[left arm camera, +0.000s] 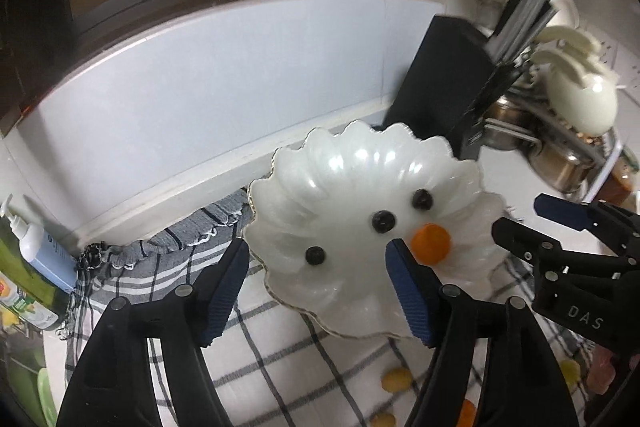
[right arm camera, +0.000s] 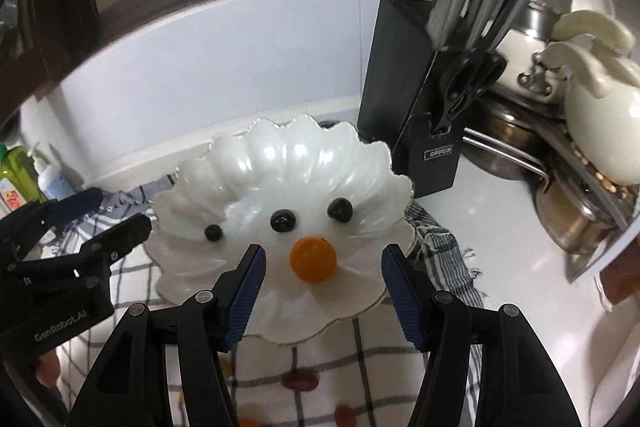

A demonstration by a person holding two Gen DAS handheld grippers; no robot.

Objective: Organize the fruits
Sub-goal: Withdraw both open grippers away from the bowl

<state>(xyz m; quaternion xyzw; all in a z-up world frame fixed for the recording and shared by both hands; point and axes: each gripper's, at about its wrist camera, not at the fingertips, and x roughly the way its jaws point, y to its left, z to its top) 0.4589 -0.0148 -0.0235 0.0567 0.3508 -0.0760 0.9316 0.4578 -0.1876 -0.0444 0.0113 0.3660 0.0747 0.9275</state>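
At the centre of both views, a white scalloped dish [left arm camera: 344,183] lies on a checked cloth [left arm camera: 280,347] with fruit in it.

Behind it, upper right, stands a black knife block [right arm camera: 396,99]. Both the left gripper [left arm camera: 316,291] and the right gripper [right arm camera: 324,295] hang before the dish, jaws wide apart and empty. Inside lie one orange fruit [right arm camera: 313,258] and three dark berries [right arm camera: 283,219]; more small fruits [left arm camera: 396,379] lie on the cloth at the lower frame.

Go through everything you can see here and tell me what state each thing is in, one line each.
Left gripper: open, empty, over the dish's near rim.
Right gripper: open, empty, in front of the dish.
White scalloped glass dish: upright on the checked cloth, holding four fruits.
Small orange fruit: lying in the dish.
Three dark round berries: lying apart in the dish.
Grey checked cloth: spread flat, loose fruits on it.
Black knife block: upright, knives inserted.
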